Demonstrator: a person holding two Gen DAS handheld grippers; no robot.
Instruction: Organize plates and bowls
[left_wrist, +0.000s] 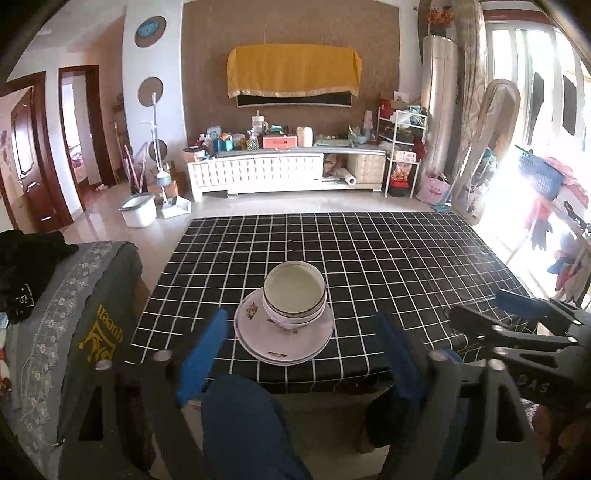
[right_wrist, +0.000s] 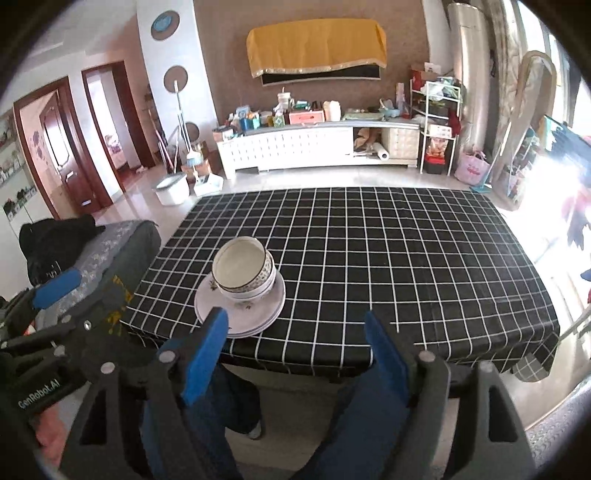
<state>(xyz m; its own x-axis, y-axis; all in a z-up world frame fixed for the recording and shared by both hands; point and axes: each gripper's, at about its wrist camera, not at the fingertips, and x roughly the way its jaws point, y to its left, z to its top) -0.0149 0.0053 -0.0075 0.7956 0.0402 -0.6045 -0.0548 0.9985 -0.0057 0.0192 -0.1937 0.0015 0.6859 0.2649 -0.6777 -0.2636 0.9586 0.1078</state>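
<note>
On the checked surface (left_wrist: 369, 258) stacked bowls (left_wrist: 294, 295) sit on stacked plates (left_wrist: 284, 338), and the left gripper (left_wrist: 299, 354) hovers before them, jaws apart and empty.

A long white cabinet (left_wrist: 284, 171) stands against a brown wall (left_wrist: 291, 26), its top crowded with boxes and bottles. Above the cabinet hangs a screen under a yellow cloth (left_wrist: 293, 70). Left of the cabinet stand a mop and a white bucket (left_wrist: 137, 209) on pale glossy floor (left_wrist: 236, 205), with dark wooden doors (left_wrist: 26, 155) further left. Right of the cabinet, bright daylight floods through a window (left_wrist: 535, 110).
</note>
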